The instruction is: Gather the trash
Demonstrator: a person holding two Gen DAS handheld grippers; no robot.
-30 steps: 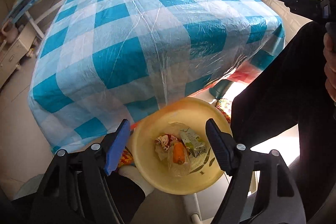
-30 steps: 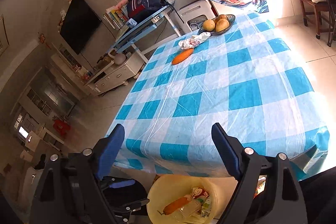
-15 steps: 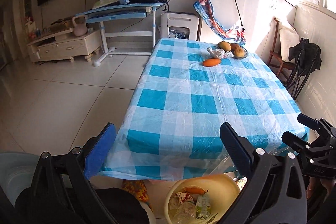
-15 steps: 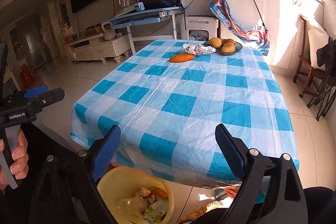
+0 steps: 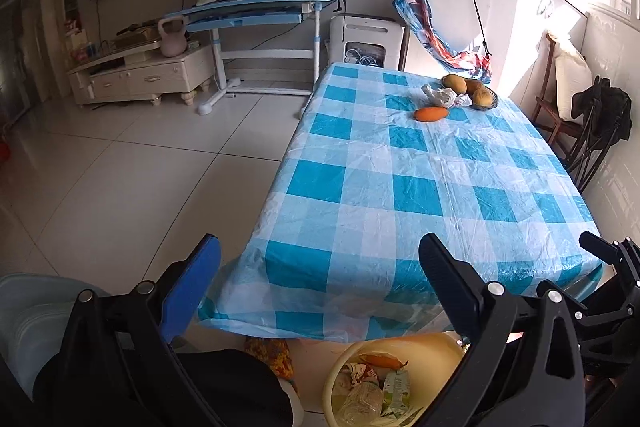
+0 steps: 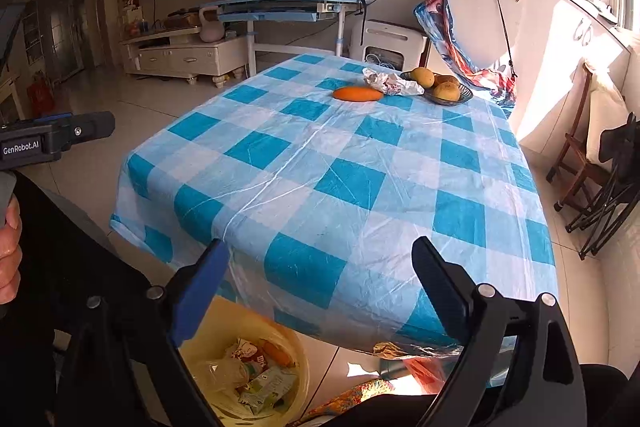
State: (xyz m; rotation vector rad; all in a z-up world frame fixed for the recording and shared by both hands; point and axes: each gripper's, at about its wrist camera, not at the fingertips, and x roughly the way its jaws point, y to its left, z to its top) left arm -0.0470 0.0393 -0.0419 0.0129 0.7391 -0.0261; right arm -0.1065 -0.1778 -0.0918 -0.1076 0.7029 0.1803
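- The person's left hand (image 6: 8, 247) shows at the left edge of the right wrist view, fingers wrapped round the handle of its tool, whose black body (marked GenRobot.AI) points level toward the table.
- The left gripper (image 5: 316, 281) is held low in front of the table's near edge, aimed forward and slightly down; its jaws stand spread wide with nothing between them.
- The yellow bin (image 5: 436, 349) sits on the floor just below the table's near edge, under both grippers; inside lie crumpled wrappers, a small carton (image 6: 266, 387) and a carrot piece (image 6: 276, 353).
- The table (image 6: 340, 183), under a blue-and-white checked cloth, runs away from both cameras.
- The right gripper (image 6: 320, 279) is likewise low at the near edge, looking along the tabletop; its jaws are parted wide and grip nothing.
- At the far end lies an orange carrot (image 6: 357, 93), just beside a crumpled white wrapper (image 6: 390, 83).
- The wrapper touches a dark fruit bowl (image 6: 448, 98) (three yellowish fruits in it), well apart from both grippers.
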